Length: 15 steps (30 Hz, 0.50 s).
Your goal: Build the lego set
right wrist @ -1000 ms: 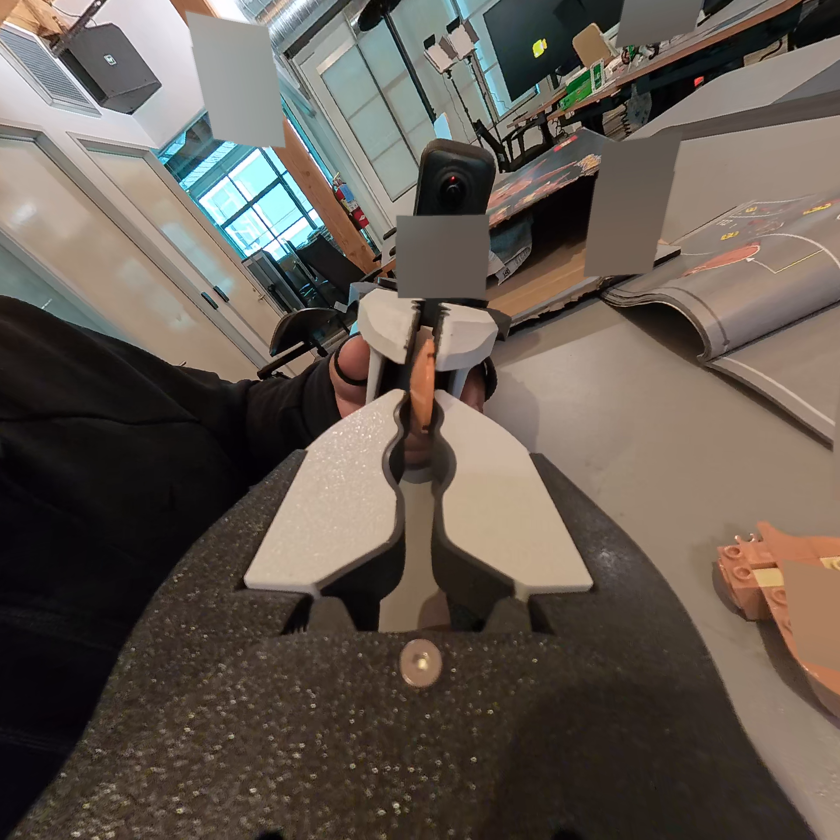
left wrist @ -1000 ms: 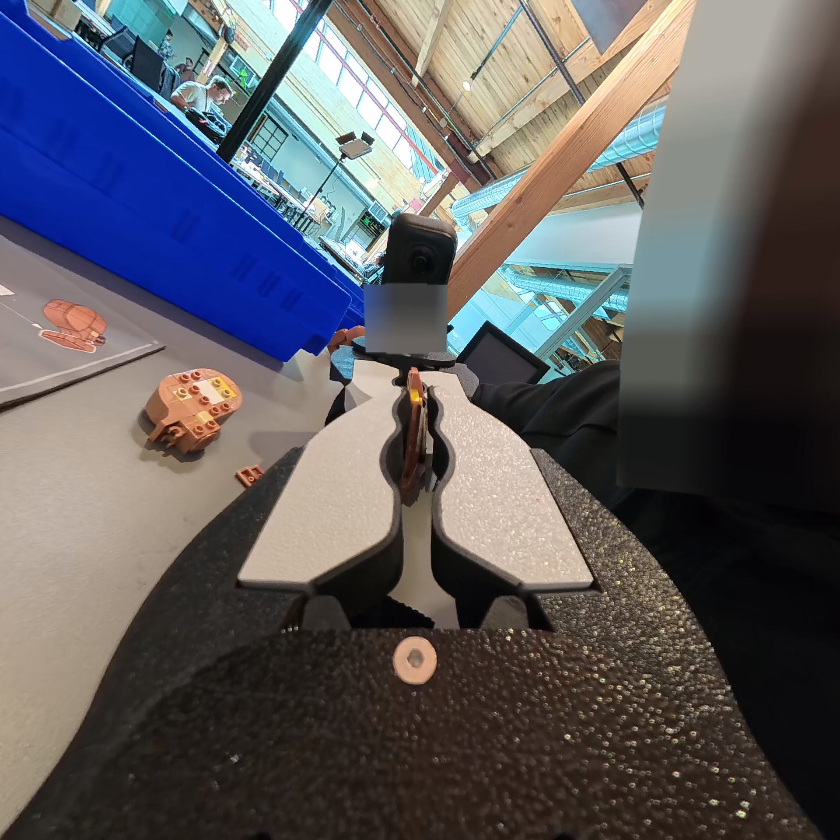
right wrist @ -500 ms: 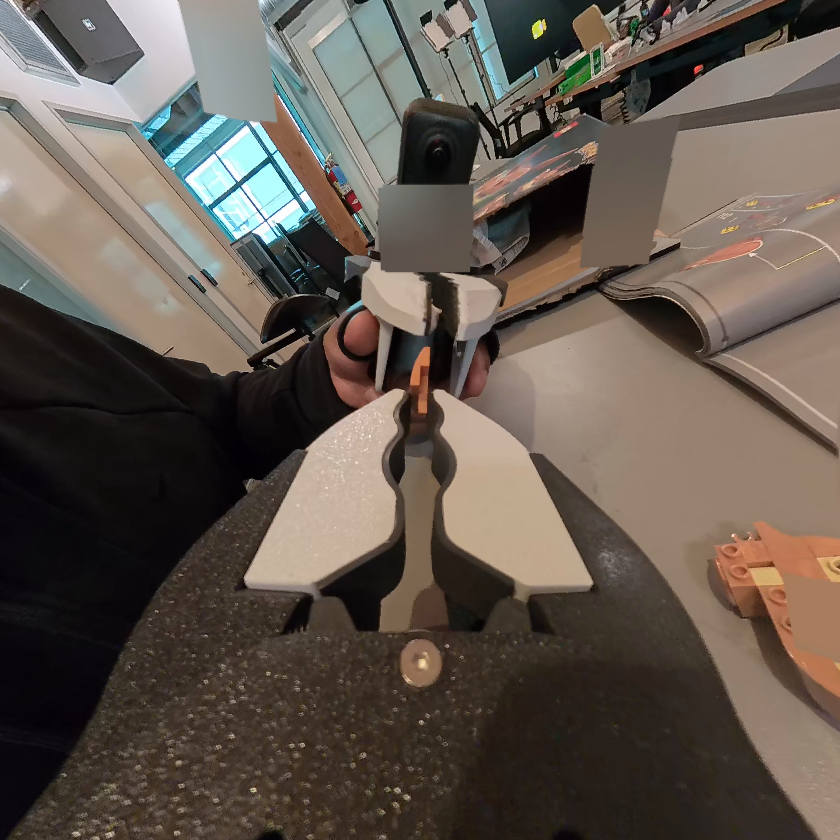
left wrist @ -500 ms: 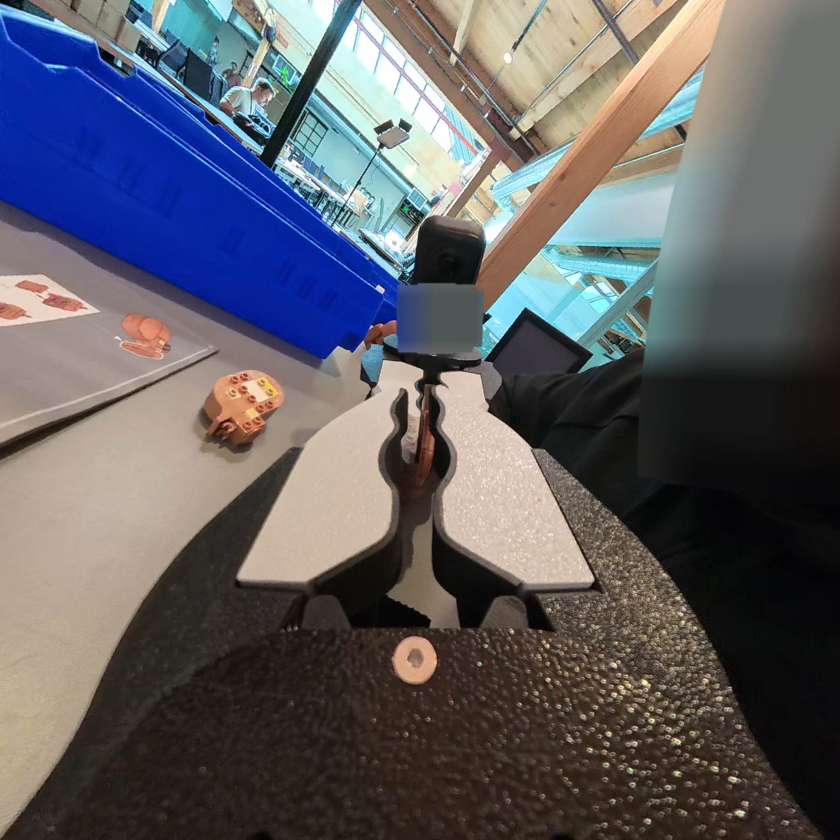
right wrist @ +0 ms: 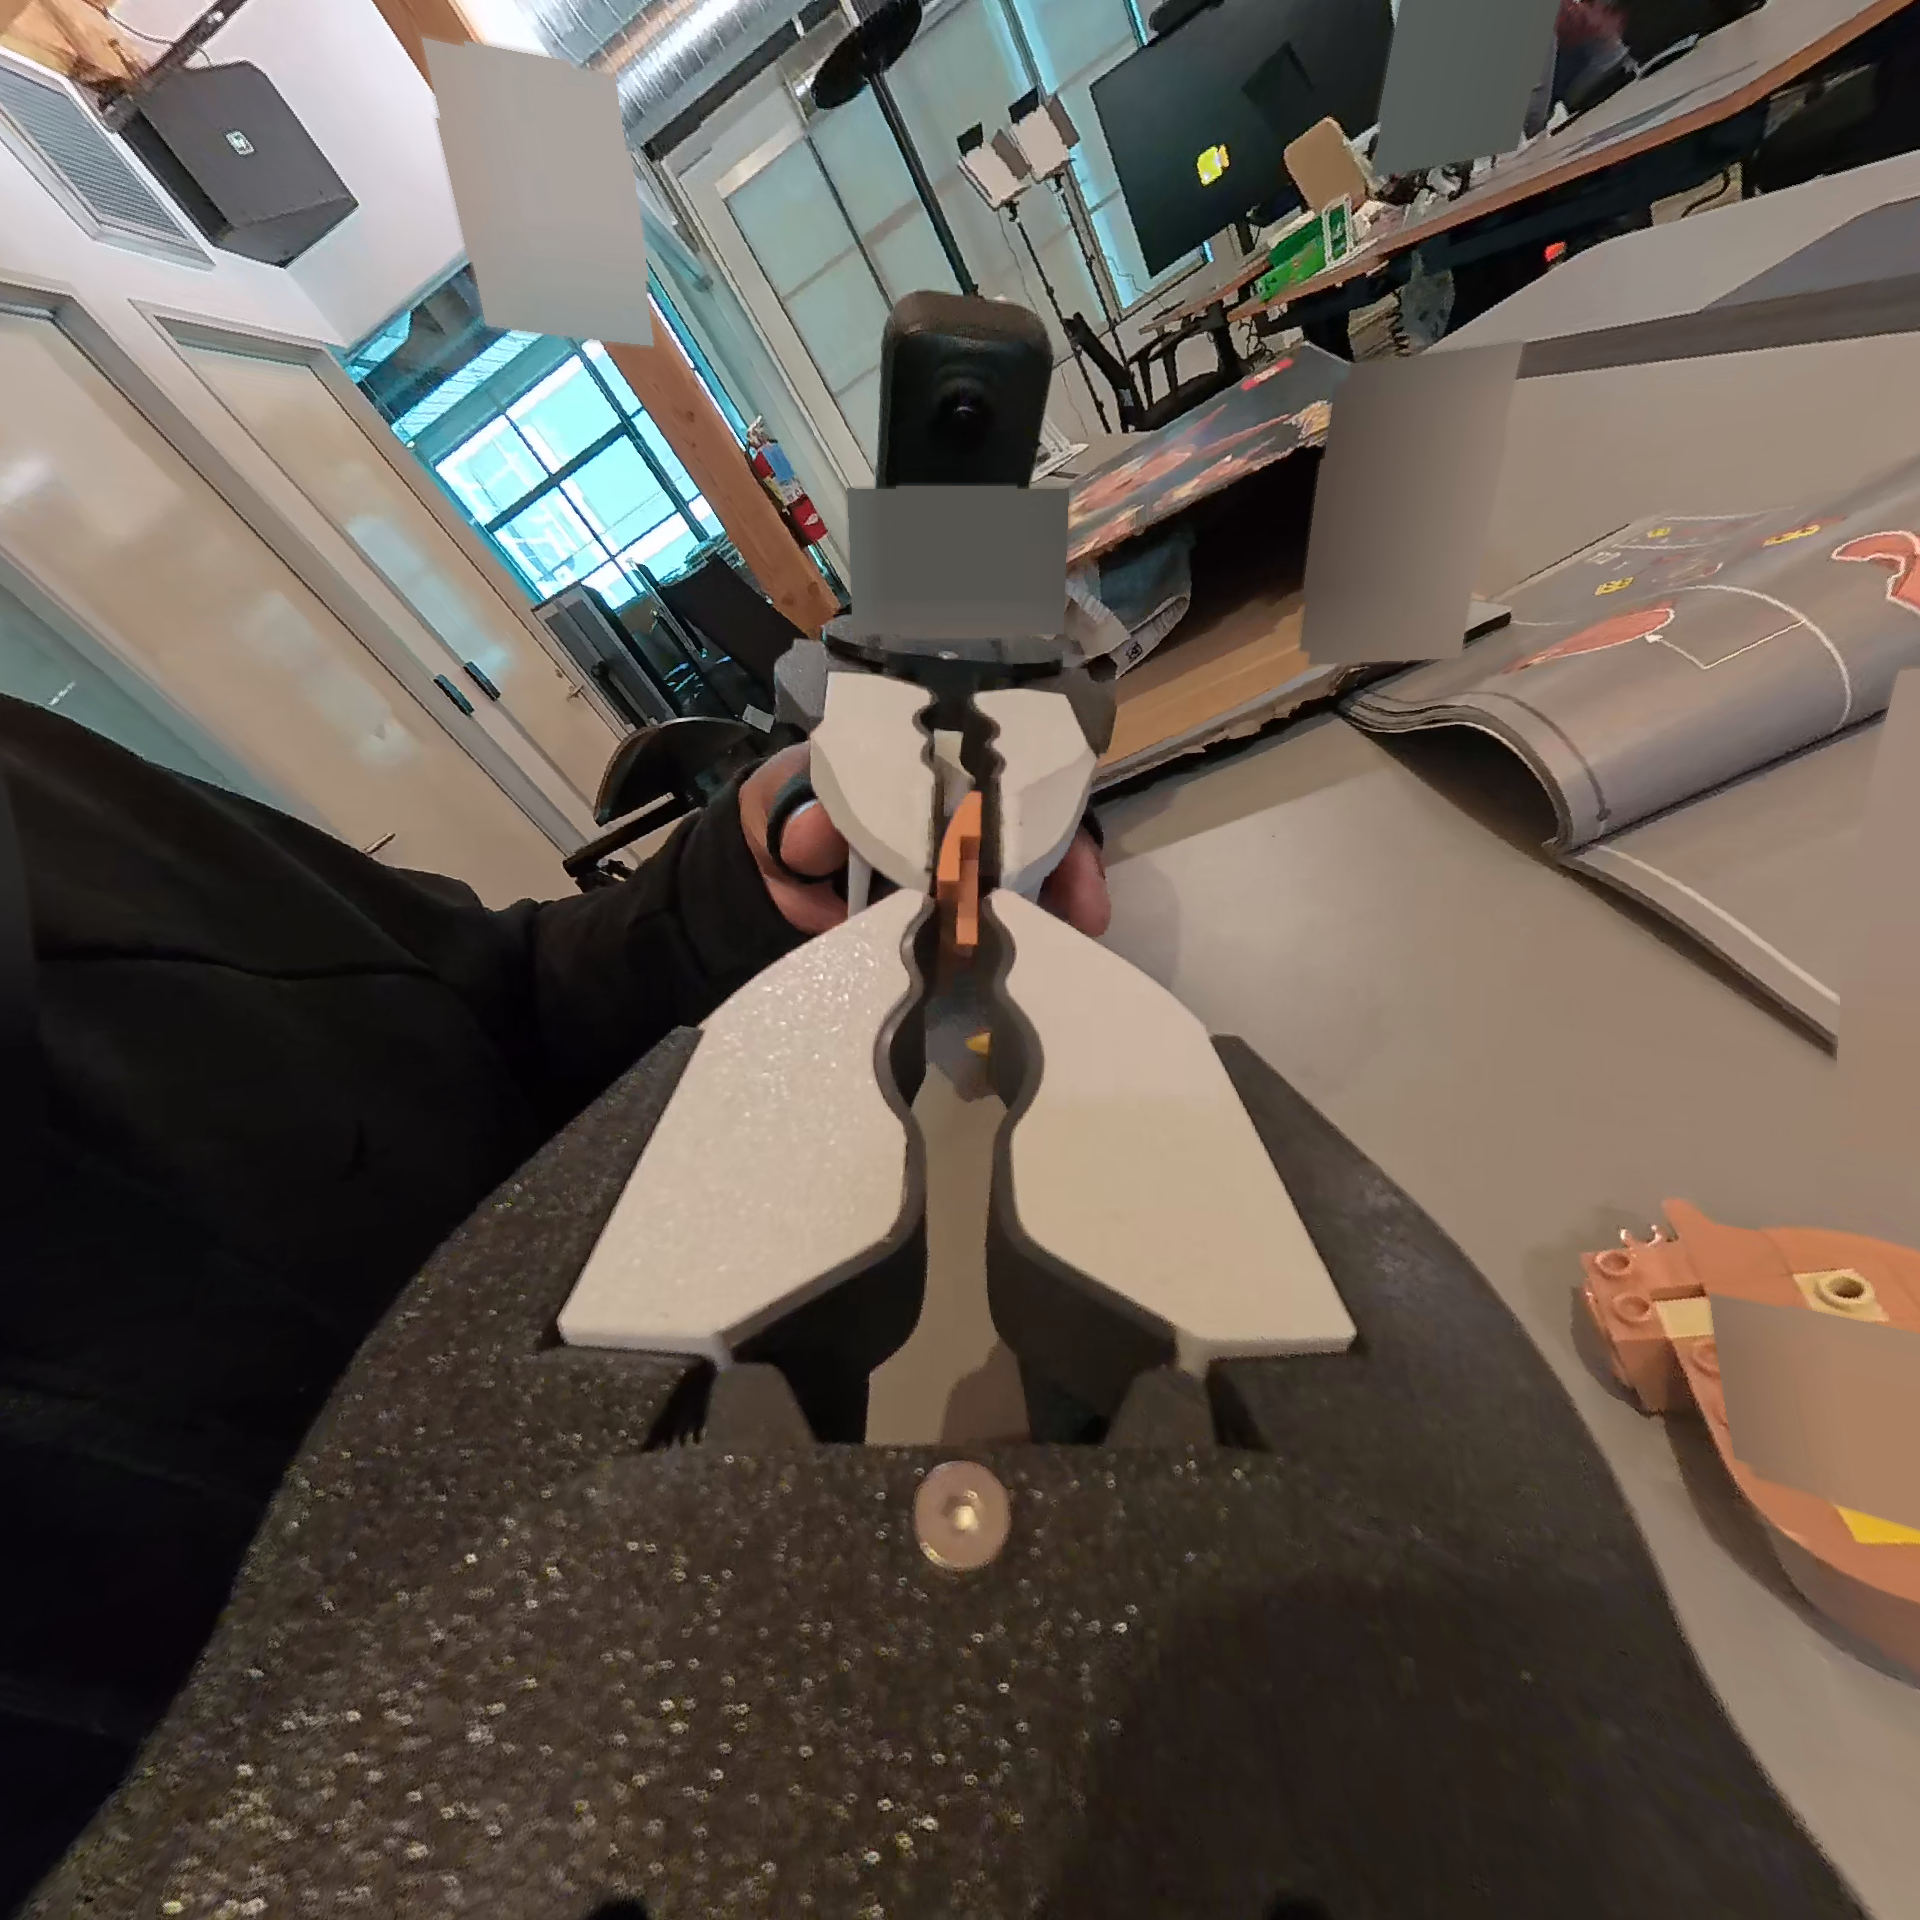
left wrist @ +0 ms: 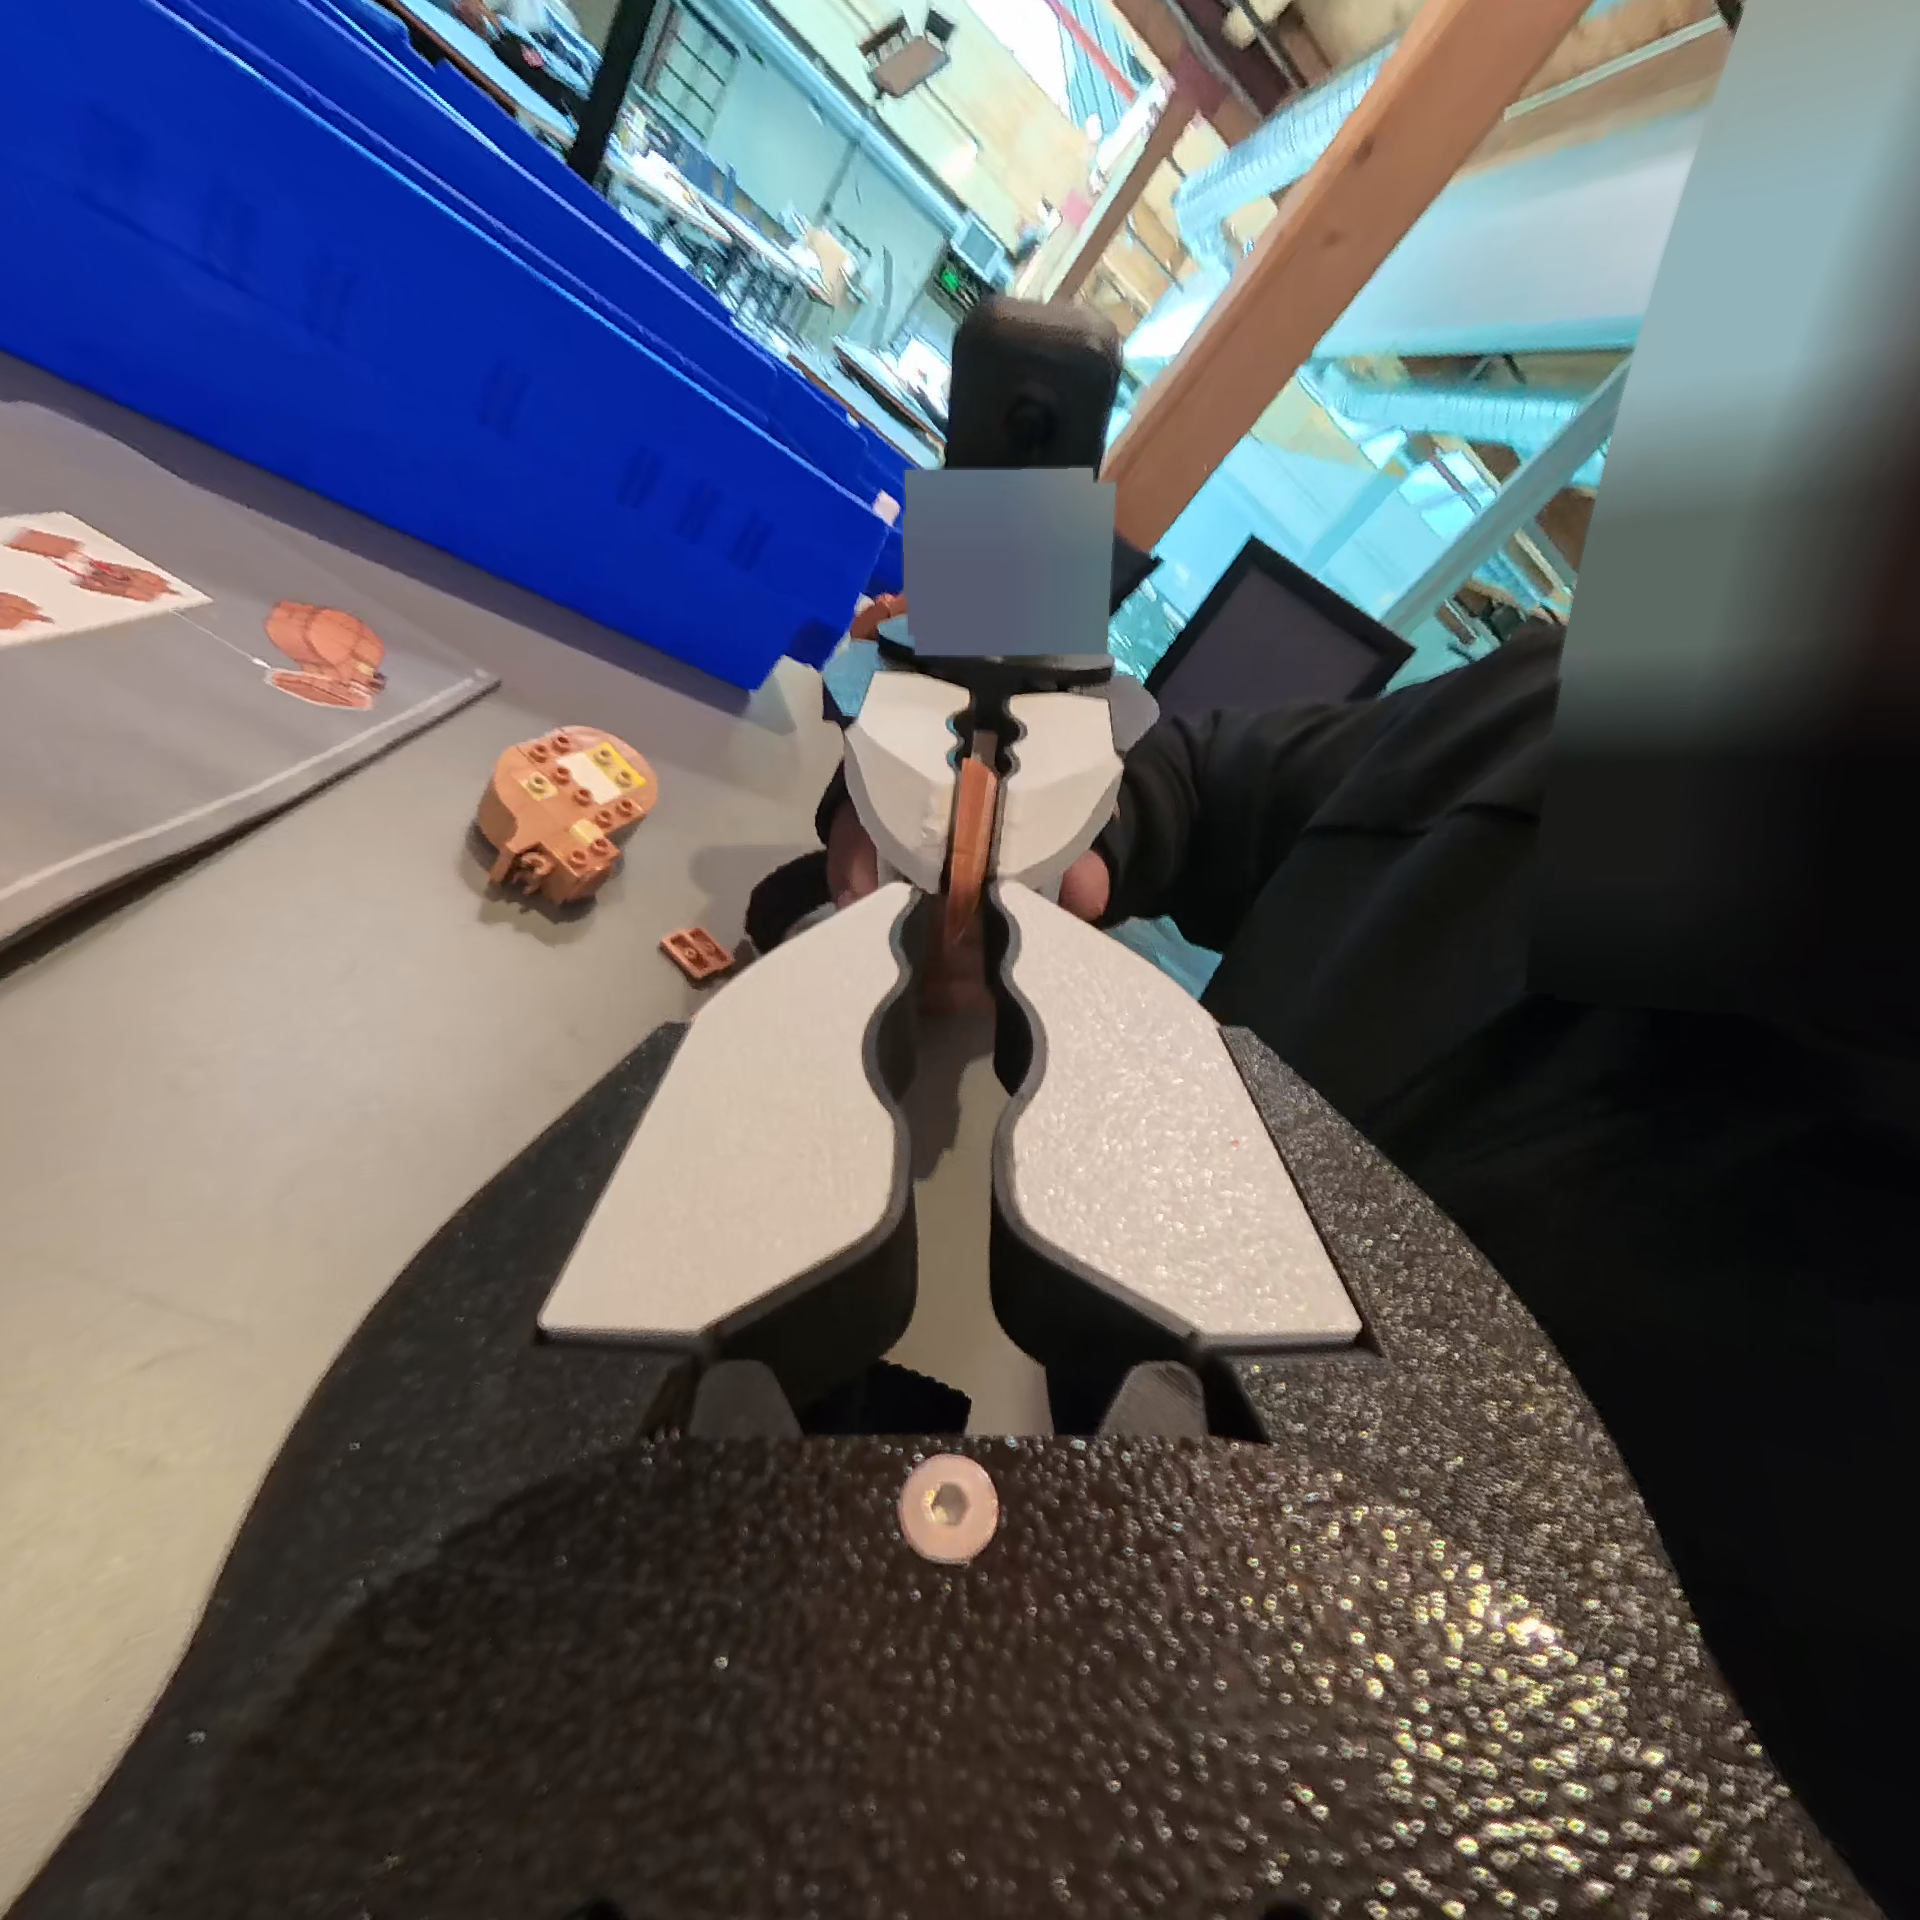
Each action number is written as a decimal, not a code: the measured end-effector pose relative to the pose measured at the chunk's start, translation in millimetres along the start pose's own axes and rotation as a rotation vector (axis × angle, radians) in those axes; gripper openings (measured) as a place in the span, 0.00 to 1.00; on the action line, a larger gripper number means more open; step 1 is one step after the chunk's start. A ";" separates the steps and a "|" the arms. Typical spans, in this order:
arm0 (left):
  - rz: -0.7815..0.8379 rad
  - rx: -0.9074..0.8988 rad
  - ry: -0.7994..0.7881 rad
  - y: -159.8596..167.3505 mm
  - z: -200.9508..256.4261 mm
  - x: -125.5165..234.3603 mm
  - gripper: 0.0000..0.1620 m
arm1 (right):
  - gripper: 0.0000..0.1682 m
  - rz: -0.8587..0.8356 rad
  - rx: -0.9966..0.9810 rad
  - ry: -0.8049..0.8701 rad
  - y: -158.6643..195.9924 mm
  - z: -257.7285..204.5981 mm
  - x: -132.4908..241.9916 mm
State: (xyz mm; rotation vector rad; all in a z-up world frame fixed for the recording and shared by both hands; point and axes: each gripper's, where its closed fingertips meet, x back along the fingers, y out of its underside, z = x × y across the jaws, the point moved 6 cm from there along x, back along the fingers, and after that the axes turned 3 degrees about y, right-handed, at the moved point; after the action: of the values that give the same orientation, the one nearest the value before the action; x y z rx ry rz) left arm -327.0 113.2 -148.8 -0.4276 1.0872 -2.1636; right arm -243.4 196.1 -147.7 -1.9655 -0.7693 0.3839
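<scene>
Both grippers are meeting nose to nose above the grey table: my left gripper (left wrist: 951, 914) and right gripper (right wrist: 956, 914) are each pinching the thin brown lego plate (left wrist: 971, 831), probably for a handover or press-fit.

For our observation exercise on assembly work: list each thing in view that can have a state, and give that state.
left gripper: shut on the brown piece, held above the table.
right gripper: shut on the same brown piece, tip to tip with the left.
part-built model: lying on the table, studs up, not held.
small loose plate: flat on the table, unattached.
instruction booklet: open.
</scene>
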 end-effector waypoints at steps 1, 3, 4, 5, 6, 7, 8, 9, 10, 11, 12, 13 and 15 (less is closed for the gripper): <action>-0.014 0.000 0.012 1.7 0.7 -2.2 0.05 | 0.04 0.001 0.007 -0.005 0.2 -1.0 -0.3; -0.036 -0.008 0.033 4.1 2.7 -6.0 0.05 | 0.04 -0.007 0.022 -0.013 1.2 -3.0 -1.2; -0.028 -0.015 0.039 3.5 3.4 -6.0 0.05 | 0.04 -0.001 0.029 -0.017 0.8 -3.6 -0.9; -0.029 -0.022 0.045 3.7 4.0 -6.0 0.04 | 0.04 -0.004 0.038 -0.017 1.0 -4.1 -1.2; -0.032 -0.033 0.042 4.2 4.3 -5.7 0.04 | 0.04 -0.008 0.056 -0.016 1.4 -5.1 -1.5; -0.040 -0.052 0.038 4.7 4.9 -5.3 0.03 | 0.04 -0.011 0.085 -0.009 1.9 -6.3 -1.9; -0.052 -0.078 0.032 5.3 5.8 -4.8 0.03 | 0.04 -0.016 0.125 0.002 2.5 -7.7 -2.3; -0.069 -0.110 0.025 5.9 6.9 -4.3 0.03 | 0.04 -0.023 0.174 0.014 3.4 -9.5 -2.7; -0.091 -0.144 0.015 6.8 8.0 -3.8 0.03 | 0.04 -0.032 0.229 0.028 4.6 -11.4 -3.3; -0.116 -0.180 0.005 7.7 9.1 -3.2 0.03 | 0.04 -0.042 0.285 0.044 6.0 -13.3 -3.9; -0.141 -0.215 -0.004 8.7 10.3 -2.6 0.03 | 0.04 -0.050 0.337 0.057 7.7 -15.2 -4.6; -0.166 -0.249 -0.012 9.7 11.6 -2.1 0.03 | 0.04 -0.059 0.382 0.068 9.4 -17.0 -5.2; -0.208 -0.319 -0.036 10.9 14.0 -1.3 0.03 | 0.04 -0.072 0.438 0.088 11.6 -18.9 -6.2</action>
State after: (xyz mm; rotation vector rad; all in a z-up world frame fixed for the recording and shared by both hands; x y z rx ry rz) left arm -313.9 101.2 -149.1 -0.7506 1.4278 -2.1515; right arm -233.4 175.4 -148.7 -1.5300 -0.6349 0.3837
